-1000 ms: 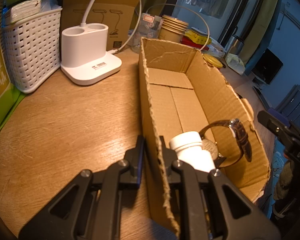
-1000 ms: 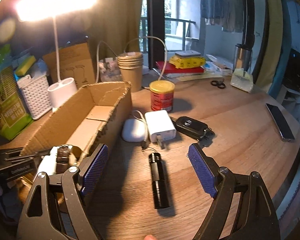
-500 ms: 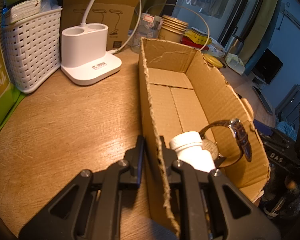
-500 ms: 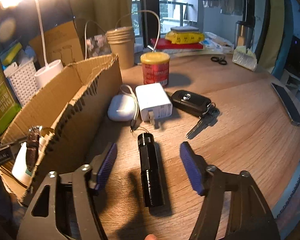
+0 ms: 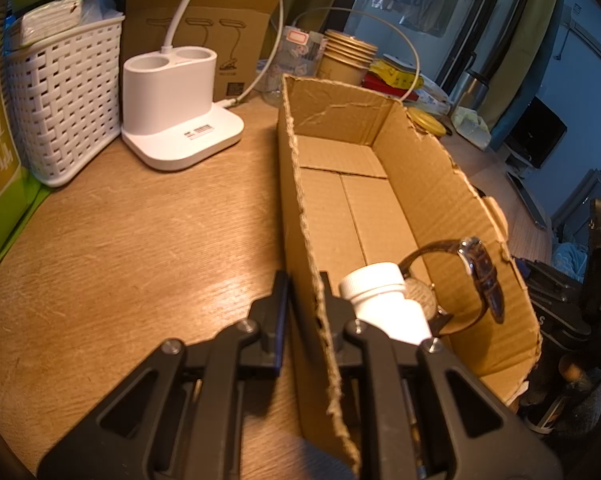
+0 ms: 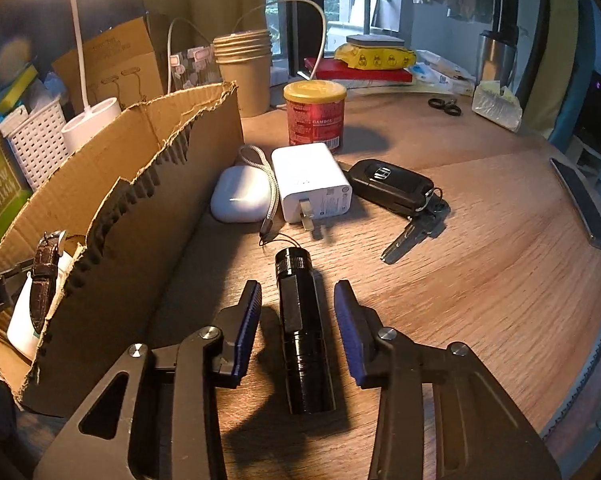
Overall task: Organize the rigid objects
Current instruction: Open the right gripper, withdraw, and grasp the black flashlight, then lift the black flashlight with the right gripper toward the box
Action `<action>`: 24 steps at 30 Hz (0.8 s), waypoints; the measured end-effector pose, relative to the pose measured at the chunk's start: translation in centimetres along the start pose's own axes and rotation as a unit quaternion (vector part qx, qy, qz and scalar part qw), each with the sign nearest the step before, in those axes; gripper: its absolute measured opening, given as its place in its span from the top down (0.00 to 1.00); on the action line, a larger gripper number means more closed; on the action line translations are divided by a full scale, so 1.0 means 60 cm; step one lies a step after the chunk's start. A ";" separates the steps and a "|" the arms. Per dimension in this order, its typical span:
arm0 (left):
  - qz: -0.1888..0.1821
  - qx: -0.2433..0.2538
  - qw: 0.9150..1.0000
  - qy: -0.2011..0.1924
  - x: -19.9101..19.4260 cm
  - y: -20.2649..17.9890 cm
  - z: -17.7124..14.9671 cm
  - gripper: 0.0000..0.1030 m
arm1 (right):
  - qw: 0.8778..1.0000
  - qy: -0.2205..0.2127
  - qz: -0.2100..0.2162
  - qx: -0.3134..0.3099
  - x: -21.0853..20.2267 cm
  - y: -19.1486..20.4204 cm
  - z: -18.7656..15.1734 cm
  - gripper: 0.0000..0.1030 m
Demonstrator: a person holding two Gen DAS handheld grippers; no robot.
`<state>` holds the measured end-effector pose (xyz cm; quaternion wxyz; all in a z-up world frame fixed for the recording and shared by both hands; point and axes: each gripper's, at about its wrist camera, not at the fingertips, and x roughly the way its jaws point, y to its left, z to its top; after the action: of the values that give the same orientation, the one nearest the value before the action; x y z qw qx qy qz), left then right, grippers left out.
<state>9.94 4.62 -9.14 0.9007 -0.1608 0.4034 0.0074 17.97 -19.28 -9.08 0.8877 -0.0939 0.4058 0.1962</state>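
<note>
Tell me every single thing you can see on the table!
cardboard box: one, brown, middle of the table
bottle: one, white, inside the box
watch: one, brown strap, inside the box beside the bottle
flashlight: one, black, on the table right of the box
earbud case: one, white, beside the box
charger: one, white, next to the earbud case
car key: one, black, right of the charger
can: one, red, yellow lid, behind the charger
paper cups: one stack, tan, behind the box
basket: one, white, far left
lamp base: one, white, beside the basket
left hand-held gripper: one, black, clamped on the box wall
right hand-held gripper: one, blue pads, closing around the flashlight, gaps remain
</note>
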 end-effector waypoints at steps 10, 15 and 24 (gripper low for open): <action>0.000 0.000 1.000 0.000 0.000 0.000 0.000 0.87 | 1.000 0.003 -0.004 -0.017 0.005 0.010 -0.001 0.80; 0.000 0.000 1.000 0.000 0.000 0.000 0.000 0.87 | 1.000 -0.013 -0.003 -0.013 -0.005 0.006 0.001 0.80; 0.000 0.000 1.000 0.000 0.000 0.000 0.000 0.87 | 0.998 -0.062 0.009 -0.017 -0.060 0.022 0.016 0.80</action>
<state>9.96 4.63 -9.15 0.9007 -0.1609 0.4034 0.0074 15.92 -18.72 -5.77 0.9076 -0.0930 0.3474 0.2166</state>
